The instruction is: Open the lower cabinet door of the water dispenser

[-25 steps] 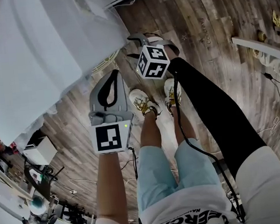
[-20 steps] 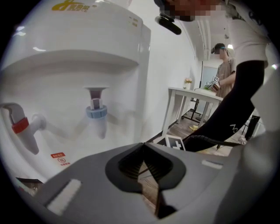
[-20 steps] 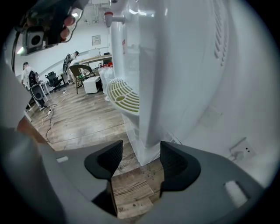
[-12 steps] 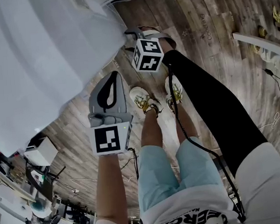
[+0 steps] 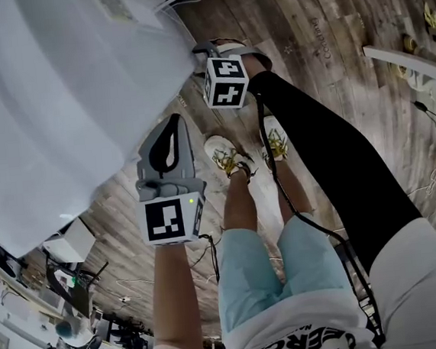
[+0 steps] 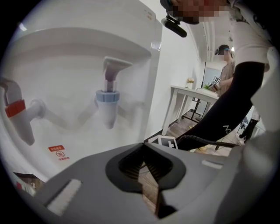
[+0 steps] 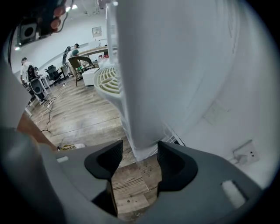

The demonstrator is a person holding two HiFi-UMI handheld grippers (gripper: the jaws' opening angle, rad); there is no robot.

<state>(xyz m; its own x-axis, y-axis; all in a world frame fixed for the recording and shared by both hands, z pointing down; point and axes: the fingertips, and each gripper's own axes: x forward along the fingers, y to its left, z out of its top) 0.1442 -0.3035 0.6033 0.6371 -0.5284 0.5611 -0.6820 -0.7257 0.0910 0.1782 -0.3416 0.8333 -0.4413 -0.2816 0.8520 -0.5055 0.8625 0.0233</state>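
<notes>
Water dispenser (image 5: 57,93), white, fills upper-left of head view, standing on wood floor (image 5: 327,36). L gripper (image 6: 143,148) faces its front, near blue tap (image 6: 107,103) & red tap (image 6: 15,109); fingers together, holding nothing. R gripper (image 7: 139,151) sits low by dispenser's corner, near drip tray (image 7: 107,83); fingers apart, only floor between. Lower door not clear in any view.

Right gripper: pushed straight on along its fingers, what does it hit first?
Most likely the water dispenser, at its white lower corner. The right gripper is open, nothing between its fingers; depth is unclear.
</notes>
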